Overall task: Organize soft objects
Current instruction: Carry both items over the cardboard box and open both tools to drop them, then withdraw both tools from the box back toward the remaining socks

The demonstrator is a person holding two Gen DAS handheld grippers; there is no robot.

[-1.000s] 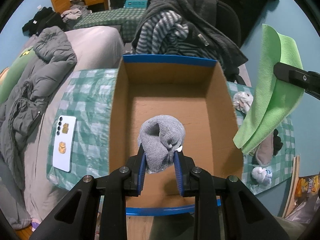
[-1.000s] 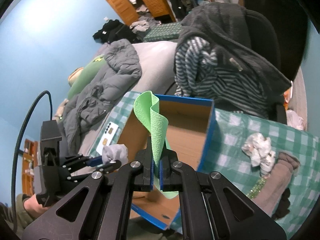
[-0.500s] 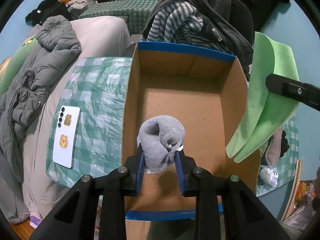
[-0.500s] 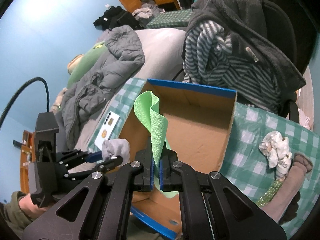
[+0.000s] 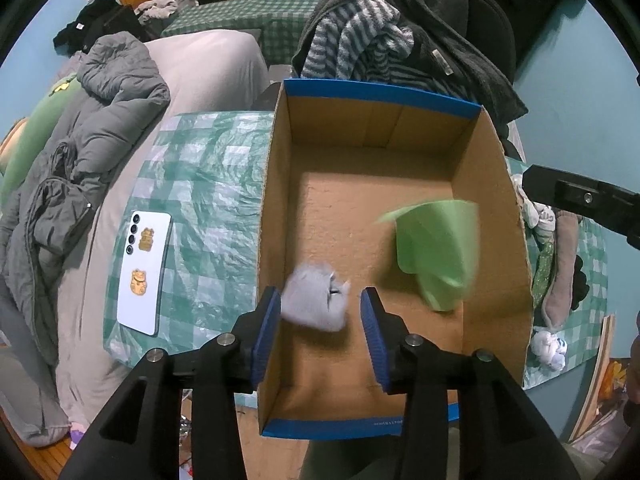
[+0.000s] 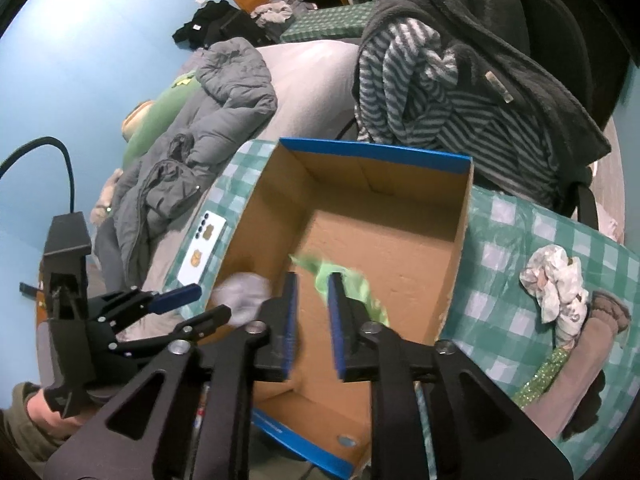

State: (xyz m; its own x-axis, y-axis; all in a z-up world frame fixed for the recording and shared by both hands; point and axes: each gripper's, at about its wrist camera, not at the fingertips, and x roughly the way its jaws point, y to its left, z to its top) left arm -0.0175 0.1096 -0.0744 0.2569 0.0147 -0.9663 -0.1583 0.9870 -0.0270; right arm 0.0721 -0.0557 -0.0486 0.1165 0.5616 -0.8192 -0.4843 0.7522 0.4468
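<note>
A cardboard box (image 5: 496, 216) sits on the checked cloth (image 5: 200, 200). Inside it are a green cloth (image 5: 436, 248) and a grey sock (image 5: 314, 300) — both blurred. The left gripper (image 5: 320, 320) is opening, pads clear of the sock; the right gripper (image 6: 312, 312) is opening too, the green cloth beyond its pads.
</note>
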